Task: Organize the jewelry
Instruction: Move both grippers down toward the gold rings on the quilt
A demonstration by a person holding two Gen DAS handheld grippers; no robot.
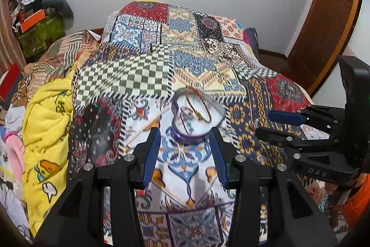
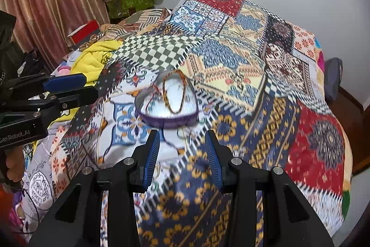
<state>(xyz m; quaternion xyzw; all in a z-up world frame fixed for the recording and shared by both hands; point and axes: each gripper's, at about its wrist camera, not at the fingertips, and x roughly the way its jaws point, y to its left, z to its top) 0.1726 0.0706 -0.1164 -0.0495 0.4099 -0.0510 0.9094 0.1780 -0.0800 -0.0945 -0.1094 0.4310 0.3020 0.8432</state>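
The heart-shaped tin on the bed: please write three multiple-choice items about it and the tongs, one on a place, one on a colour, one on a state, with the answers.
1. Where does the heart-shaped tin stand?
A. on the patchwork bedspread
B. on the floor
C. on a shelf

2. What colour is the band around the base of the tin?
A. green
B. purple
C. white

3. In what state are the left tongs and the right tongs?
A. both shut on the tin
B. one shut on a chain
C. both open, holding nothing

Answers:
1 A, the patterned cloth lies all around the tin.
2 B, a purple rim shows along its lower edge.
3 C, each pair of blue pads stands apart with only cloth between them.
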